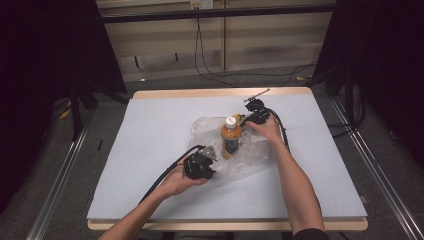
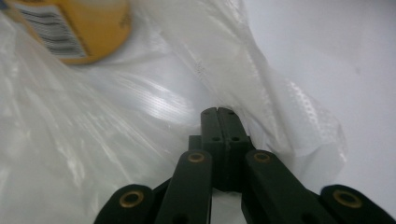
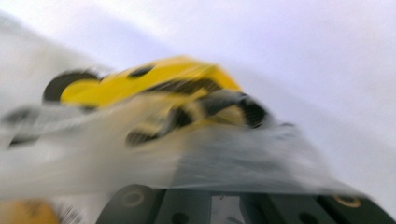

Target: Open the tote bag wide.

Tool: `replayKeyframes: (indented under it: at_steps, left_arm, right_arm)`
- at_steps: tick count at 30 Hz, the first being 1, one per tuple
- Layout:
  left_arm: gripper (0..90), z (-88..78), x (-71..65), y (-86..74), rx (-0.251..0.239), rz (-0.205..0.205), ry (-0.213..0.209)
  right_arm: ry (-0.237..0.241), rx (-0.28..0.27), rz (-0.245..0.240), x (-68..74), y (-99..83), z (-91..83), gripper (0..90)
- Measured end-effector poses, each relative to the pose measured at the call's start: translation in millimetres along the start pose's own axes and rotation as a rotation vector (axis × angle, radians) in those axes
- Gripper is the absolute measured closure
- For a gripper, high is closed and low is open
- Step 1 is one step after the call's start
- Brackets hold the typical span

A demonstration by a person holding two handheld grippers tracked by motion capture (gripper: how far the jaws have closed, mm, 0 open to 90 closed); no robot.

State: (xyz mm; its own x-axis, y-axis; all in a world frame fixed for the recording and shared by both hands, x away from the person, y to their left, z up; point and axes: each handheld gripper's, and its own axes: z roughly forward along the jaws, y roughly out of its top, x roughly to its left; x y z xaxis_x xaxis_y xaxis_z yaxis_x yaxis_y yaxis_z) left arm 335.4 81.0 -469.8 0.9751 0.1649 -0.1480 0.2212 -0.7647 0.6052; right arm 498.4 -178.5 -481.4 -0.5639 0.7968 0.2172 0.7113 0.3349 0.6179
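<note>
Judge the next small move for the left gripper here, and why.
Probably lift the pinched edge to open the bag: the left gripper, jaws closed, holds the clear plastic bag beside the orange bottle, while the right gripper works at the far side.

Closed claw (image 2: 218,113) pinching plastic bag (image 2: 116,121)

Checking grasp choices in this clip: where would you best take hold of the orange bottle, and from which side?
Judging from the high view, grip the bottle around its orange body, below the white cap, coming in level from the person's side. It seems to stand upright in the clear plastic bag, so its round sides are exposed; the cap is a narrower target. The left gripper is clamped on the bag's edge.
</note>
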Motion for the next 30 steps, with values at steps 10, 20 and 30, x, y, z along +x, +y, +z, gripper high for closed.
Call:
replayKeyframes:
  at_steps: [10, 20, 30]
  left_arm:
    - [90.0, -10.7, 3.9, 4.5, -0.072, -0.040, -0.018]
    - [90.0, -30.0, 50.7, 9.1, -0.206, -0.203, 0.102]
    - [90.0, -17.9, 66.9, 0.3, -0.194, -0.258, 0.141]
  right_arm:
    - [-0.056, -0.052, 0.030, -5.4, -0.7, -6.3, 90.0]
    - [0.081, -0.106, -0.110, 26.5, -27.5, -52.2, 90.0]
    - [0.084, -0.052, -0.150, 31.6, -69.6, -60.4, 90.0]
